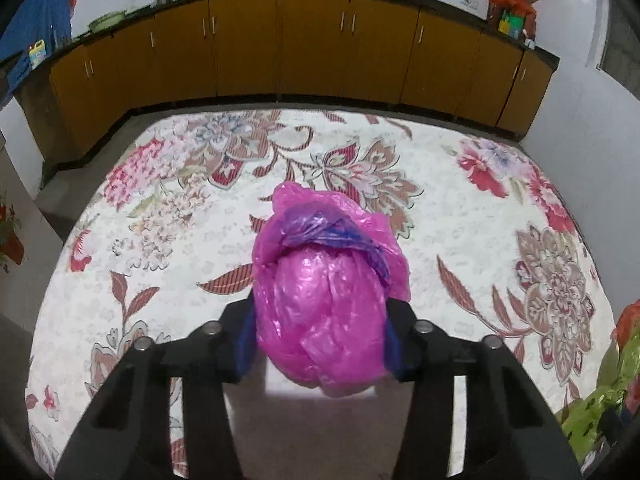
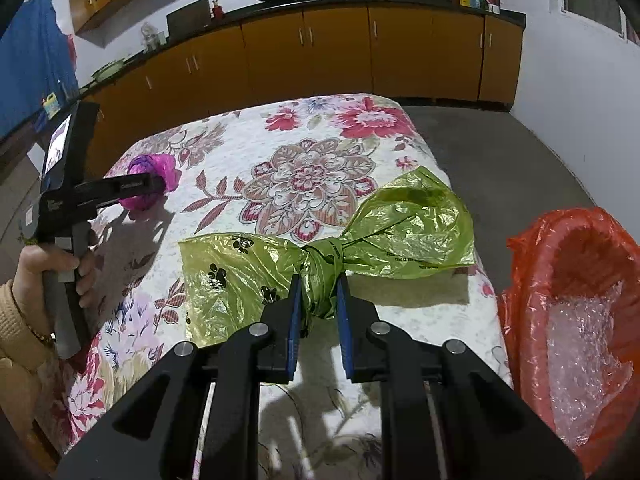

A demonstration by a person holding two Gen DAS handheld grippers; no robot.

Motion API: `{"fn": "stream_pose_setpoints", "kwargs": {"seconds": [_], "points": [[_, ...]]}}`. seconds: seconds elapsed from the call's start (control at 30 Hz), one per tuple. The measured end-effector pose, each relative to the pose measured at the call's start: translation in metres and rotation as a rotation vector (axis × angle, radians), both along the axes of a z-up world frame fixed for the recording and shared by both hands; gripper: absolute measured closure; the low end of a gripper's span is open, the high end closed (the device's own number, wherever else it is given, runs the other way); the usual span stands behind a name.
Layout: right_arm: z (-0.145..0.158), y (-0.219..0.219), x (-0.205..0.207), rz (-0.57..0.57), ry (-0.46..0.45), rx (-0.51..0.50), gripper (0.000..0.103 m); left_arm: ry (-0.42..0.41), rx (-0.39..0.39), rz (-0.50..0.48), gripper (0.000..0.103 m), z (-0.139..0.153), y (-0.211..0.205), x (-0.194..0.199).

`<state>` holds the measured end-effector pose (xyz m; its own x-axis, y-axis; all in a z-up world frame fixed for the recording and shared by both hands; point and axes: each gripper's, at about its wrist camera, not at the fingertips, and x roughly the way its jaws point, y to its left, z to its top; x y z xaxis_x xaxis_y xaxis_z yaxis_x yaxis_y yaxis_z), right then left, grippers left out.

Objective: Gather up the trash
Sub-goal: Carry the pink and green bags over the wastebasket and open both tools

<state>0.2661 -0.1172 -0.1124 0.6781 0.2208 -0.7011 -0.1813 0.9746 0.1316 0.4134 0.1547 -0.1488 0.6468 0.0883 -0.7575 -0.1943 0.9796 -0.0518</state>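
My left gripper [image 1: 320, 320] is shut on a balled-up pink plastic bag [image 1: 324, 292] with a purple strip, held above the flowered cloth. In the right wrist view that left gripper [image 2: 160, 184] and pink bag [image 2: 156, 168] are at the far left. My right gripper [image 2: 319, 292] is shut on the knot of a green plastic bag [image 2: 408, 220] with black paw prints, which spreads over the cloth. The green bag shows at the left wrist view's right edge [image 1: 600, 404].
A flowered cloth [image 2: 312, 172] covers the table. An orange-lined bin [image 2: 576, 264] holding clear plastic stands right of the table. Yellow kitchen cabinets [image 1: 312, 44] run along the far wall, with woks and bottles on the counter. Grey floor [image 2: 500, 152] lies beyond the table's right side.
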Motion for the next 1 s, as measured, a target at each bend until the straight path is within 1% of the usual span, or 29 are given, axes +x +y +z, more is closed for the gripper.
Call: {"fn": "stream_pose_setpoints", "kwargs": {"seconds": [0.07,0.2,0.3,0.4,0.5,0.67,1.0], "points": [[0.003,-0.005,-0.002,-0.008,-0.007,0.007,0.086,-0.017,0.011,-0.01,0.057,0.004,-0.004,-0.007],[0.016,-0.017,-0.012,-0.035,-0.04,0.01,0.086,-0.044,0.008,-0.036,0.057,0.018,-0.015,-0.028],[0.028,-0.028,-0.023,-0.061,-0.07,-0.001,0.086,-0.074,0.002,-0.085,0.057,0.035,-0.031,-0.052],[0.04,-0.041,-0.035,-0.093,-0.098,-0.006,0.086,-0.094,-0.018,-0.123,0.057,0.049,-0.046,-0.072],[0.052,-0.055,-0.05,-0.129,-0.13,-0.014,0.086,-0.113,-0.053,-0.165,0.057,0.066,-0.063,-0.094],[0.068,-0.076,-0.072,-0.177,-0.165,-0.007,0.086,-0.142,-0.069,-0.237,0.056,0.088,-0.091,-0.122],[0.093,-0.109,-0.109,-0.25,-0.218,-0.022,0.086,-0.187,-0.065,-0.345,0.056,0.119,-0.138,-0.157]]}}
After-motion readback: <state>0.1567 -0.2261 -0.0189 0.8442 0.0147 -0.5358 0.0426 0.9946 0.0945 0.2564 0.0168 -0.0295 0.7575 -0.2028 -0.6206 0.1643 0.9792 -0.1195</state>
